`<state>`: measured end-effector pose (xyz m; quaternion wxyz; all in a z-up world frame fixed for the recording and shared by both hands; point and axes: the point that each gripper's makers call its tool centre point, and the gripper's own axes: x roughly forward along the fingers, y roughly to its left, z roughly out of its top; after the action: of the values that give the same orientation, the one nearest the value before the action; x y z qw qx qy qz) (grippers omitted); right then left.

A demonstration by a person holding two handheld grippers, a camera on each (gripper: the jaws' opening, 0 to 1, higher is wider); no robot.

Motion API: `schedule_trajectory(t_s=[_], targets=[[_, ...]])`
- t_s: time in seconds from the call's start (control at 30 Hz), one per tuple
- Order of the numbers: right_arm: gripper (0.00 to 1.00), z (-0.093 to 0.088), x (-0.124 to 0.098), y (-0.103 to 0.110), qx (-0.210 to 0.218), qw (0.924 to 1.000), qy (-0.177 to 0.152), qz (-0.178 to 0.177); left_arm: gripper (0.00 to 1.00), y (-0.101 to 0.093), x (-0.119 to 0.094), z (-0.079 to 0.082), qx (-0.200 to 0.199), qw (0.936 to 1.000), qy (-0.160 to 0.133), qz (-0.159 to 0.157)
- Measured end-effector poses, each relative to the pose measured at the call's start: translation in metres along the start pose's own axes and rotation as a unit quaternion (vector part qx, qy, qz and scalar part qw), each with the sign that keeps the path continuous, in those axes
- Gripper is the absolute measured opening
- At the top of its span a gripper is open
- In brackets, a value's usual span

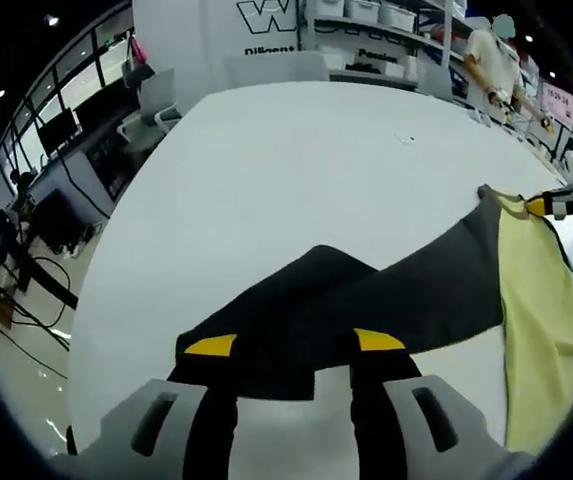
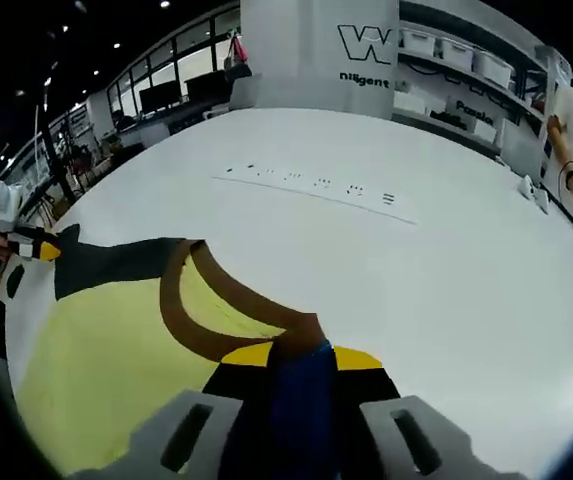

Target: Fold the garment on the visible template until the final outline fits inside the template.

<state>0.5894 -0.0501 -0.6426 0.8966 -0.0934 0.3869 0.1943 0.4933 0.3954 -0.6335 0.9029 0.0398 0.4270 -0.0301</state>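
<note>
Dark grey outside and soft yellow inside, the garment point(image 1: 436, 290) lies limp on our white table point(image 1: 296, 170), both the left gripper point(image 1: 294, 345) and the right gripper point(image 2: 301, 355) pinching its edges.

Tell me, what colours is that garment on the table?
Pale yellow with dark grey and a brown collar band: the garment shows best in the right gripper view.

1. A large open lab or workshop hall, lit by small ceiling spotlights point(image 1: 52, 19).
2. A broad white worktable point(image 1: 296, 170) fills the middle.
3. Wall shelves carry storage bins point(image 1: 378, 12).
4. Desks with dark monitors point(image 1: 58, 128) and an office chair point(image 1: 156, 95) line a glazed wall.
5. A white pillar point(image 2: 316, 50) bears printed lettering.
6. A person point(image 1: 493, 62) stands working at a far bench.
</note>
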Motion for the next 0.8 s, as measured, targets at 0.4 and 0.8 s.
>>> schedule_trajectory(t_s=[0.4,0.8], targets=[[0.00,0.031,0.015,0.000,-0.135,0.9905,-0.016,-0.019,0.05,0.014,0.000,-0.001,-0.045,0.9984,0.009,0.033],[0.07,0.055,0.015,-0.018,-0.105,0.9907,-0.068,-0.054,0.04,0.017,0.000,-0.001,-0.022,0.9990,0.014,0.035]])
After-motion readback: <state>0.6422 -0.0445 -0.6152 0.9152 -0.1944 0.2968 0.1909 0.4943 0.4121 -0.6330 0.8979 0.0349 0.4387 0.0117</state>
